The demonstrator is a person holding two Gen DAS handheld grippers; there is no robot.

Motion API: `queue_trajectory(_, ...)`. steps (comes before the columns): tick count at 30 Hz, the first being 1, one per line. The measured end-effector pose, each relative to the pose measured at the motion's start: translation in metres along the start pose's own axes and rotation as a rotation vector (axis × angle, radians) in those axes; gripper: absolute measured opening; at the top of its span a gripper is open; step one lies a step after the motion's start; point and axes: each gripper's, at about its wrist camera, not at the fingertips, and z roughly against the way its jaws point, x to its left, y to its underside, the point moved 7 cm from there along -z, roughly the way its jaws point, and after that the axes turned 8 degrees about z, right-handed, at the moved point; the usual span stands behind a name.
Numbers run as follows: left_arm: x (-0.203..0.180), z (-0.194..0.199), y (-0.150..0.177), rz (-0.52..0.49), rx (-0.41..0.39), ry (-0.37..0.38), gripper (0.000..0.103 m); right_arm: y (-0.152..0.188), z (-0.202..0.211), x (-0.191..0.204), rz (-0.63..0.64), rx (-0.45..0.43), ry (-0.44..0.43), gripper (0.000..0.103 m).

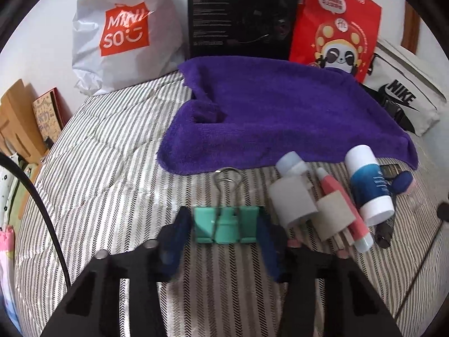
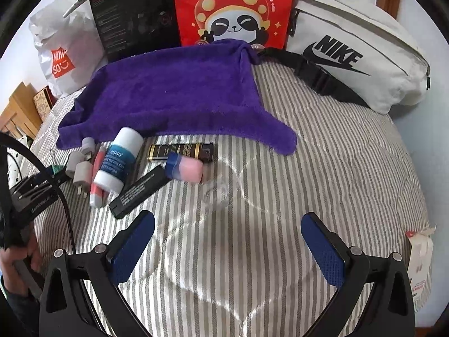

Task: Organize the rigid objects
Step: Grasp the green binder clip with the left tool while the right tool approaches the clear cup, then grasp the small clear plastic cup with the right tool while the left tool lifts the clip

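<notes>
My left gripper (image 1: 226, 226) is shut on a teal binder clip (image 1: 226, 224), its blue pads pressed against both sides just above the striped bedcover (image 1: 112, 168). To its right lie grey-wrapped bottles (image 1: 291, 193), a red-and-white tube (image 1: 345, 210) and a white-and-blue bottle (image 1: 369, 185). My right gripper (image 2: 228, 226) is open and empty over the bedcover. Ahead of it lie a clear plastic piece (image 2: 216, 195), a pink-and-blue case (image 2: 183, 168), a black flat bar (image 2: 140, 191), a dark brown tube (image 2: 181, 151) and the white-and-blue bottle (image 2: 119, 160).
A purple towel (image 1: 275, 112) lies spread behind the objects. Along the wall stand a white Miniso bag (image 1: 123, 33), a black box (image 1: 241, 14), a red panda bag (image 1: 336, 25) and a white Nike bag (image 2: 356, 56). A small white packet (image 2: 419, 255) sits at the bed's right edge.
</notes>
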Motion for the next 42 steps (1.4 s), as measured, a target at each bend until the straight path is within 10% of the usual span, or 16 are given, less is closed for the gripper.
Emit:
queue_trajectory(8, -0.002, -0.001, 0.001, 0.010, -0.001, 0.016, 0.039, -0.013, -0.015, 0.006, 0.045, -0.016, 0.011, 0.100)
queue_trajectory(28, 0.000, 0.000, 0.002, 0.010, 0.000, 0.017, 0.039, 0.000, -0.043, 0.015, 0.120, -0.076, -0.041, 0.027)
queue_trajectory(42, 0.018, 0.029, -0.002, 0.056, 0.006, 0.041, 0.039, -0.027, 0.009, 0.005, 0.100, -0.147, -0.108, 0.027)
